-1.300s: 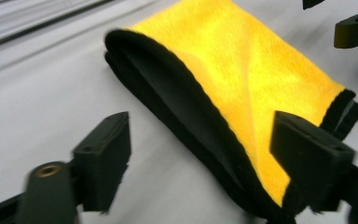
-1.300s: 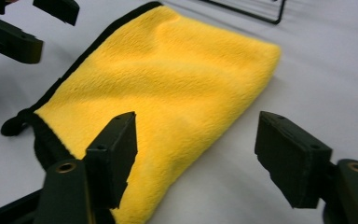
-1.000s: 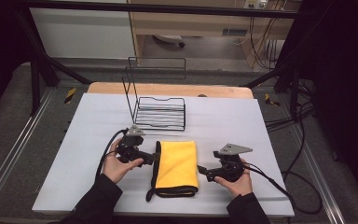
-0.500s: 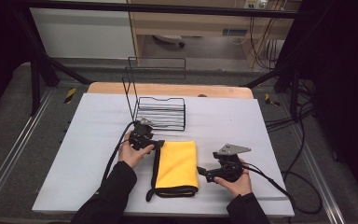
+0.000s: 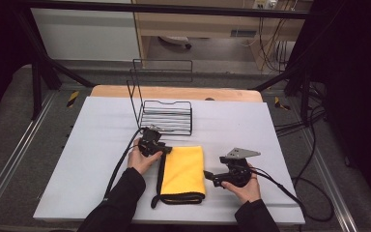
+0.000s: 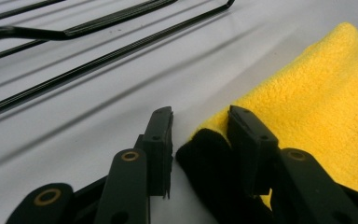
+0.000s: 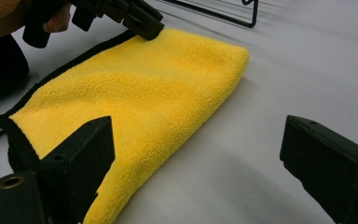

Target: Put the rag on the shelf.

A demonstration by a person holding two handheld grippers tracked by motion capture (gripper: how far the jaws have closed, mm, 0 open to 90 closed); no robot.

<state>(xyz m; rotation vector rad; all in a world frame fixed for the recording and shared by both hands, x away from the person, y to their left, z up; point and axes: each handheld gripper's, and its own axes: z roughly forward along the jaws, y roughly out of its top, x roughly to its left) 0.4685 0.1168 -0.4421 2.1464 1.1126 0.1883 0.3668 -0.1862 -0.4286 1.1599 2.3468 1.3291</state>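
A folded yellow cloth [image 5: 183, 169] with a black hem lies on the white table top, between the two hands. My left gripper [image 5: 166, 150] is at its far left corner. In the left gripper view the cloth [image 6: 317, 102] has its black corner between the jaws of that gripper [image 6: 200, 116]. They have just been closing, and a slit still shows at the left pad. My right gripper [image 5: 206, 175] rests beside the cloth's right edge. In the right gripper view it [image 7: 196, 126] stands wide open, with the cloth [image 7: 135, 93] reaching its left jaw and bare table between the jaws.
A black wire rack [image 5: 166, 116] stands just beyond the cloth, close to my left gripper; its wires [image 6: 74, 32] cross the left gripper view. The white sheet [image 5: 270, 130] covers a wooden table. Cables trail from both grippers toward the near edge.
My left hand has moved right and away from the person to the cloth's far left corner, and its jaws have narrowed around that corner. The right hand has stayed put.
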